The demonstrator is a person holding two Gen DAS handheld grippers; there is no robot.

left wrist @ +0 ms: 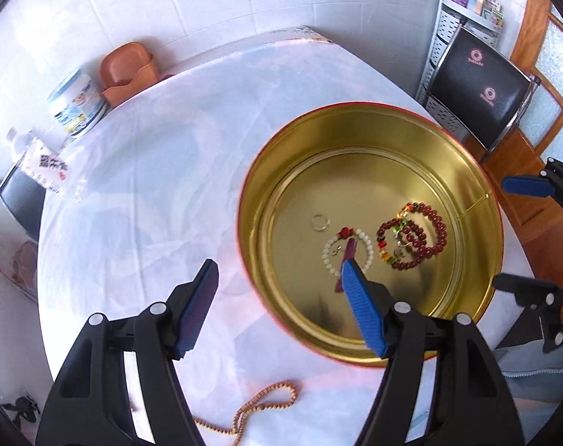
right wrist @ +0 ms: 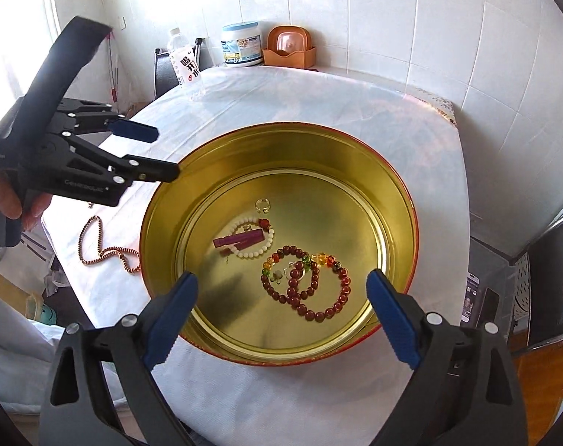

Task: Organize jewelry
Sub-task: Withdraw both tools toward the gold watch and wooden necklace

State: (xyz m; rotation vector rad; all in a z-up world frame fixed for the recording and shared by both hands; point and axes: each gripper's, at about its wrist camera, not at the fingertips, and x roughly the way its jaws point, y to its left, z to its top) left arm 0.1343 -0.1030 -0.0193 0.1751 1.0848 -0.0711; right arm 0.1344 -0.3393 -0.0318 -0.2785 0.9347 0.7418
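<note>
Most jewelry, including a dark red bead bracelet (right wrist: 307, 290), a white bead bracelet (right wrist: 250, 239) and a small metal ring (right wrist: 263, 205), lay collected in the round gold-lined tin (right wrist: 393, 200), evidently the storage container. A brown bead necklace (right wrist: 106, 252) remained outside on the white tablecloth (right wrist: 300, 104), just beside the tin. The left gripper (left wrist: 277, 278) and right gripper (right wrist: 281, 290) were both spread wide, holding and touching nothing.

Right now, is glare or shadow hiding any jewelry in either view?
Left wrist view: own fingertip overlaps the white bracelet; tin wall shines, beads readable. Right wrist view: window washes out top left; dark red bracelets stay sharp, edges bend.
</note>
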